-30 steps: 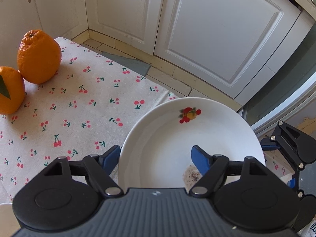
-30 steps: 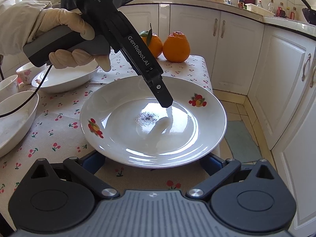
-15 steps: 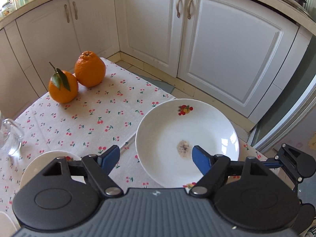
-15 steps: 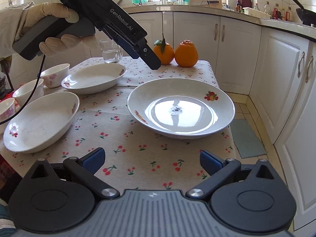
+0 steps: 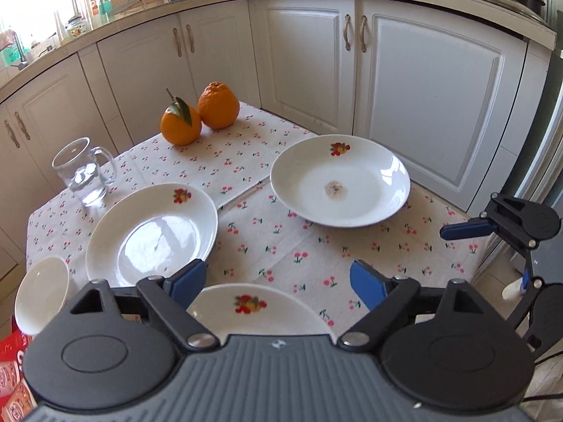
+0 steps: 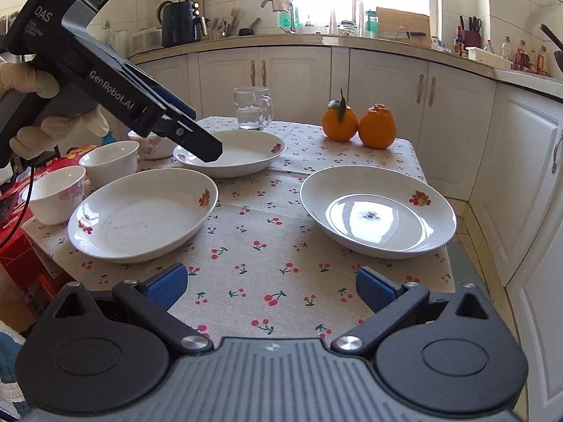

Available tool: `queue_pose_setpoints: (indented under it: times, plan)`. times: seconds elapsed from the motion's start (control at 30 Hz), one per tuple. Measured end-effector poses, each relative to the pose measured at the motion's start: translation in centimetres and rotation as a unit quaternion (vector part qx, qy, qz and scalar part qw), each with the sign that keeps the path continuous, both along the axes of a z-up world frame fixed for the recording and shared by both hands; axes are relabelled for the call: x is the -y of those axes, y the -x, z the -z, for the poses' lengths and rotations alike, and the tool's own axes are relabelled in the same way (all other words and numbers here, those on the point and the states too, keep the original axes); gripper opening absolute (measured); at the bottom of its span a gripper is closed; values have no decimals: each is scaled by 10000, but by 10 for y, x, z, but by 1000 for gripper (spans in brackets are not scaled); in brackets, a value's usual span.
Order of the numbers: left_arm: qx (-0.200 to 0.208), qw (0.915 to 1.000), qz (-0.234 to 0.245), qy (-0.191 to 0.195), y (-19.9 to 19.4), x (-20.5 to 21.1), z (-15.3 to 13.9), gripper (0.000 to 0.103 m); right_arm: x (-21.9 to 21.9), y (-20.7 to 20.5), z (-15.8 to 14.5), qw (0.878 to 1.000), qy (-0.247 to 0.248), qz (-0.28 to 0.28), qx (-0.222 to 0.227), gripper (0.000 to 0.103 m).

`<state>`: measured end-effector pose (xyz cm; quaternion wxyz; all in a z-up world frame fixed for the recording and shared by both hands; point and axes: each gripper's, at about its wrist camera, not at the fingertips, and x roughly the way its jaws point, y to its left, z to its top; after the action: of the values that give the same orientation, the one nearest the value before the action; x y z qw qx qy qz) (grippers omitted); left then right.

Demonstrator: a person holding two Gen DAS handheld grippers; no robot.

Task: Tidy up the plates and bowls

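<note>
Plates and bowls sit spread over the tabletop (image 6: 281,274), which wears a cherry-print cloth. One plate with a dark speck at its centre (image 6: 378,216) lies alone near the right edge, close to the white cabinets (image 6: 520,176). Two more plates lie to the left: the near plate (image 6: 144,212) and, behind it, the far plate (image 6: 228,151). Three small bowls stand along the left edge: a near bowl (image 6: 56,190), a middle bowl (image 6: 111,161) and a far bowl (image 6: 151,144) partly hidden by the left gripper. A glass mug (image 6: 251,107) and two oranges (image 6: 359,125) stand at the far end, the oranges touching each other.

The left gripper (image 5: 278,283), held in a gloved hand (image 6: 52,112), hangs above the left side of the tabletop; its blue fingers (image 5: 367,286) are opening, and nothing is gripped between them, though the near plate's rim shows below the gap. The right gripper (image 6: 269,286) hovers over the near edge of the cloth with its fingers (image 6: 373,288) spread wide and holding nothing.
</note>
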<state>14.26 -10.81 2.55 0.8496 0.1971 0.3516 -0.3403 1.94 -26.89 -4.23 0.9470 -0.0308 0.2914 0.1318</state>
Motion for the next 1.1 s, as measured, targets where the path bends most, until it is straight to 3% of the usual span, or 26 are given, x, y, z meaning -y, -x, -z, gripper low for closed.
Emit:
queue_pose_setpoints:
  times: [0.17,0.4,0.67,0.83,1.1]
  plan:
    - [116,9994,-324,-54,25,-30,11,89,-12,-1,6,9995,233,-191,-129,103]
    - [62,9965,-820,-140,60,-60,41,89,-17,-9,10,9994,121,-252,-222,103]
    - [-41,9894,-1452,73,99,-91,59,89,-22,-25,3,9979,92,-568,-294,103]
    - [-34,9838,-1790,44,102,-94,73,89,-27,-44,-3,9954,68,-865,-397,103]
    - [87,9808,-1947,56,98,-80,84,89,-34,-77,-15,9850,-177,-1569,-699,103]
